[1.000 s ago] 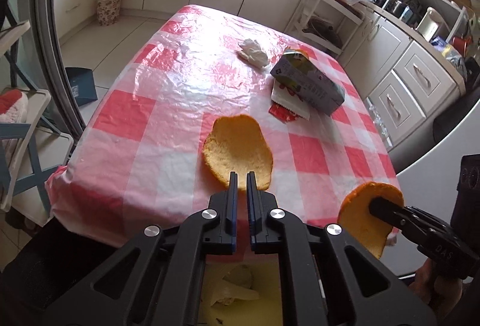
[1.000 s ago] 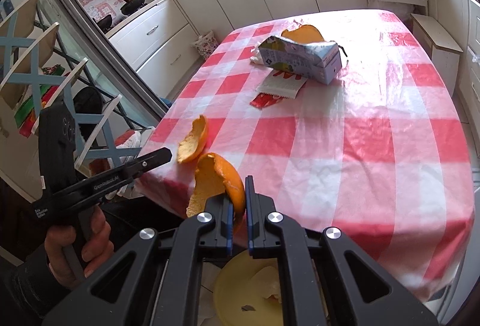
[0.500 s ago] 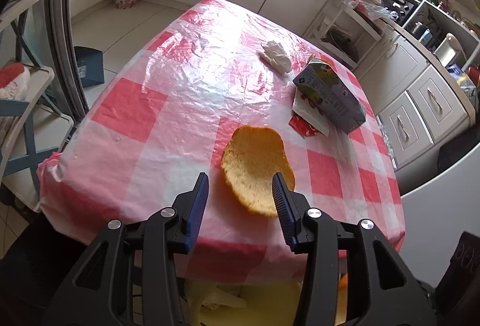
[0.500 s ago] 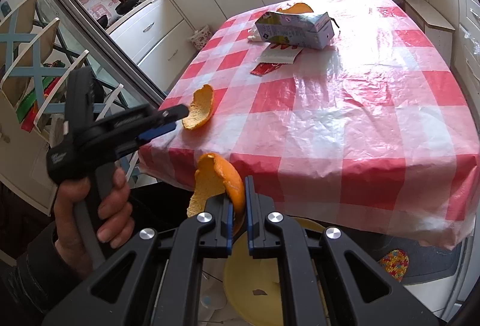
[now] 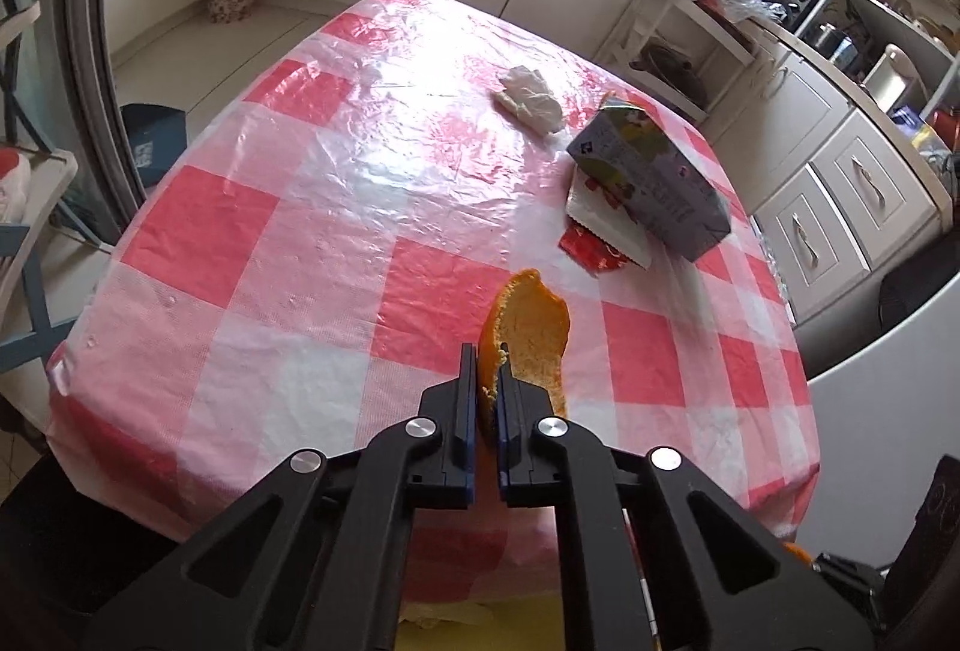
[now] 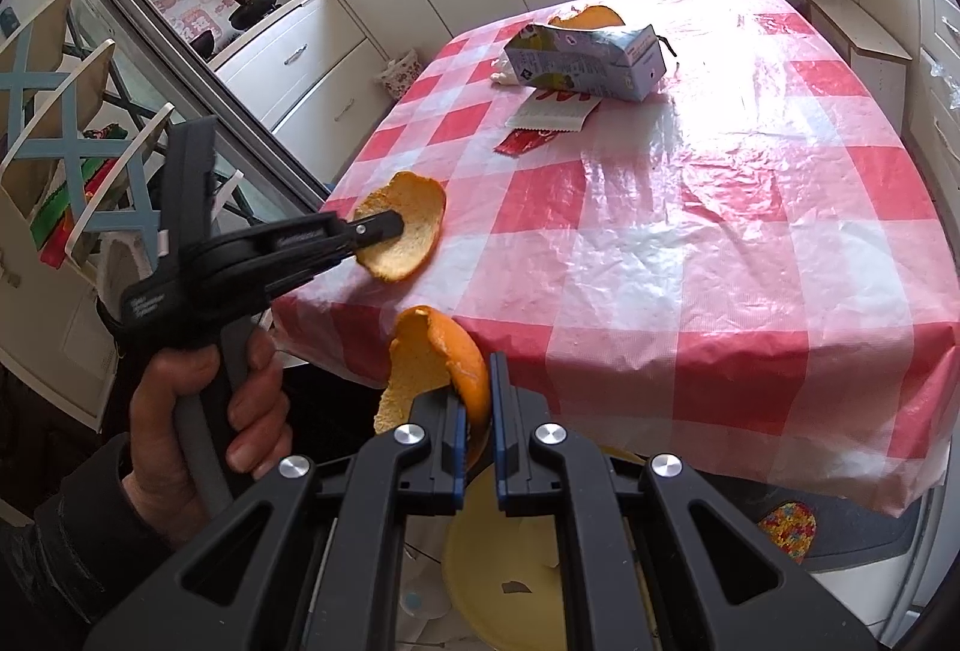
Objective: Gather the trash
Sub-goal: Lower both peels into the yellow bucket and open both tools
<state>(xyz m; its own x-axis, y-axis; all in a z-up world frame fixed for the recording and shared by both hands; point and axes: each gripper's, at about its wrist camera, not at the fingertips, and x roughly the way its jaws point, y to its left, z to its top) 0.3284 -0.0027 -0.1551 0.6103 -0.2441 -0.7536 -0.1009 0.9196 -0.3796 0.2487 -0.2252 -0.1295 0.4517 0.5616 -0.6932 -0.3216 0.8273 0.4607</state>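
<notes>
Pinching one orange peel (image 5: 531,330) near the table (image 5: 336,207) edge is the left gripper (image 5: 487,399). Squeezing another peel (image 6: 441,369) is the right gripper (image 6: 477,414), at 12 o'clock above a yellow bin (image 6: 510,555) holding small scraps. The carton (image 5: 651,183) is lying at 2 o'clock.

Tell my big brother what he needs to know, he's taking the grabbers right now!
Left gripper: shut on an orange peel, near the table's front edge.
Right gripper: shut on another peel, off the table above the yellow bin.
On the checkered table: milk carton, torn wrapper partly under it, crumpled tissue, and a third peel behind the carton.
Done: two peels gripped.
Left: drop both into the bin, then collect the rest.
</notes>
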